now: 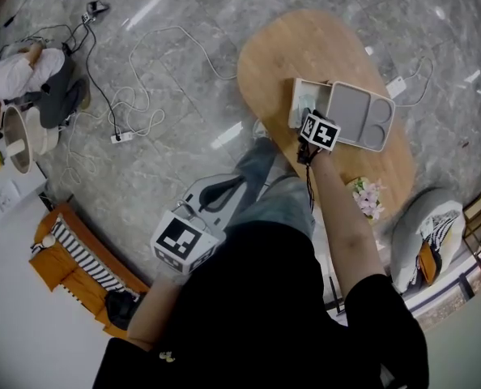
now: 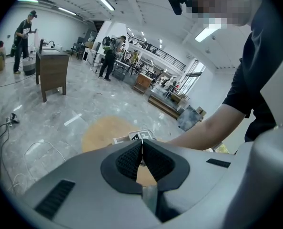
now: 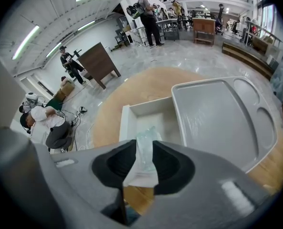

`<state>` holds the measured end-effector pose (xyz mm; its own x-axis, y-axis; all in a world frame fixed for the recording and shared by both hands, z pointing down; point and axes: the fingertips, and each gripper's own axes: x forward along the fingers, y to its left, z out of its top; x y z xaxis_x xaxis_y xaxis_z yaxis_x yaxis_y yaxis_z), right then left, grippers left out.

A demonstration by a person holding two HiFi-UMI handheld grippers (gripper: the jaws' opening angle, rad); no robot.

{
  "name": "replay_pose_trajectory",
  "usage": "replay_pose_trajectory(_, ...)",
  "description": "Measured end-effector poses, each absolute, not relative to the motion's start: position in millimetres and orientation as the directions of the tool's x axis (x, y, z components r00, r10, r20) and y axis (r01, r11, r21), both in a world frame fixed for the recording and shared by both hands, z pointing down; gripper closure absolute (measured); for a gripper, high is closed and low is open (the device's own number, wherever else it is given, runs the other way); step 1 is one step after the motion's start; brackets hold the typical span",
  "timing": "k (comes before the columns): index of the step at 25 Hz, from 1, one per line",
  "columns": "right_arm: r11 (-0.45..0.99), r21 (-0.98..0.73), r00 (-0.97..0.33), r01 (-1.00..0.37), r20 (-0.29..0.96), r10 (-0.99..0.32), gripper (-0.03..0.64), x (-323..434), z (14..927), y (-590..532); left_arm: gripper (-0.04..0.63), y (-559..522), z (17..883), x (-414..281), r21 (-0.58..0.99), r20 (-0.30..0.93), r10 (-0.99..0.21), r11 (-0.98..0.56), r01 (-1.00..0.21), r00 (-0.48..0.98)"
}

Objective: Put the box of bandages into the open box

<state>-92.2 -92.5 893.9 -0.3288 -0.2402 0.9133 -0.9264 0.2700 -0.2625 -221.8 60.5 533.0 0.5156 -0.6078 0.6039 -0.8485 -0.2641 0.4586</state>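
The box of bandages [image 3: 144, 152], pale green and white, stands on end between the jaws of my right gripper [image 3: 145, 149], just above the near end of the open white box [image 3: 125, 123]. The jaws stand open round it and the pads do not seem to press on it. In the head view the right gripper [image 1: 308, 121] hangs over the open box [image 1: 312, 96] on the oval wooden table [image 1: 305, 47], its tips hidden under the marker cube. My left gripper [image 1: 242, 183] is held off the table near my body, shut with nothing in it [image 2: 142, 157].
A grey compartment tray [image 1: 360, 116] lies against the open box's right side [image 3: 217, 118]. A bunch of flowers [image 1: 368, 197] sits at the table's near edge. Cables [image 1: 143, 96] trail over the floor, and a person [image 1: 30, 79] crouches at far left.
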Motion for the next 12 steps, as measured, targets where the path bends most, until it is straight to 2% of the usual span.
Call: replay_pose_trajectory(12, 0.259, -0.271, -0.345, -0.927, 0.885, -0.312, 0.509, -68.0, 828.0, -83.6, 0.583, 40.3, 503.3, -192.3, 0.451, 0.538, -0.611, -0.374, -0.811, 0.581)
